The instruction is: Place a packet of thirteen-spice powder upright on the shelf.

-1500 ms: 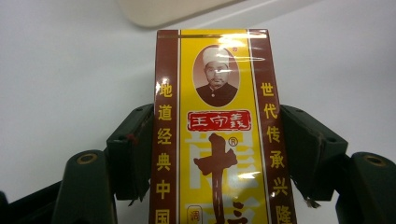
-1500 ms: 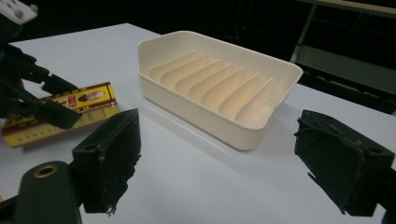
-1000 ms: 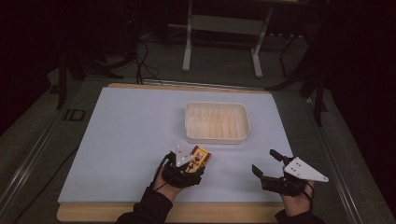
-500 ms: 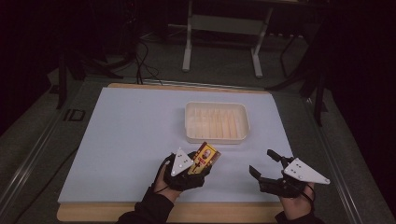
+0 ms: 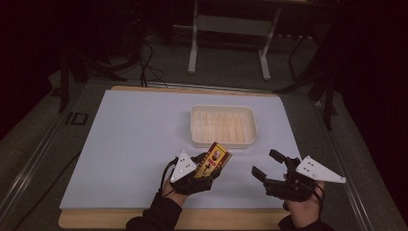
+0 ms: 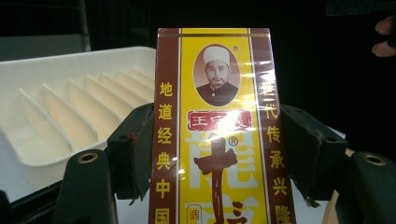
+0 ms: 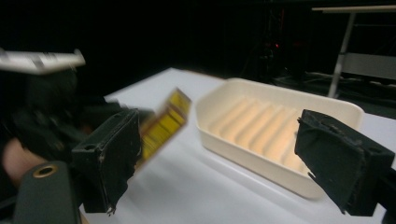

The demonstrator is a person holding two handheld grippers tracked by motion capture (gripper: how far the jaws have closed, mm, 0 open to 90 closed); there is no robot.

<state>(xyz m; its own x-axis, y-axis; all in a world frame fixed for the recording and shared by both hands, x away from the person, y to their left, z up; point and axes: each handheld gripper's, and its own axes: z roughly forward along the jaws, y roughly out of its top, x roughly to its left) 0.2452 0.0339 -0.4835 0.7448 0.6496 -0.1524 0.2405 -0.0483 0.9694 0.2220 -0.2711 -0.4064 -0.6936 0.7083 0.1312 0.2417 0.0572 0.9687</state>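
A yellow and dark red printed box (image 5: 212,160) (image 6: 215,140) stands tilted in my left gripper (image 5: 204,168), which is shut on it; both black pads press its long sides in the left gripper view. It hangs above the table's front, just short of the cream ribbed tray (image 5: 222,125) (image 6: 56,112). My right gripper (image 5: 265,163) is open and empty at the front right, its jaws spread wide. The right gripper view has the box (image 7: 163,123) blurred at left and the tray (image 7: 275,128) ahead.
A white mat (image 5: 125,139) covers the wooden table, with bare room to the left and behind the tray. A metal stand (image 5: 228,29) and cables (image 5: 144,62) sit on the dark floor beyond the far edge.
The left gripper has raised the box off the mat and tipped it upward toward the tray. The right gripper has held its place, open.
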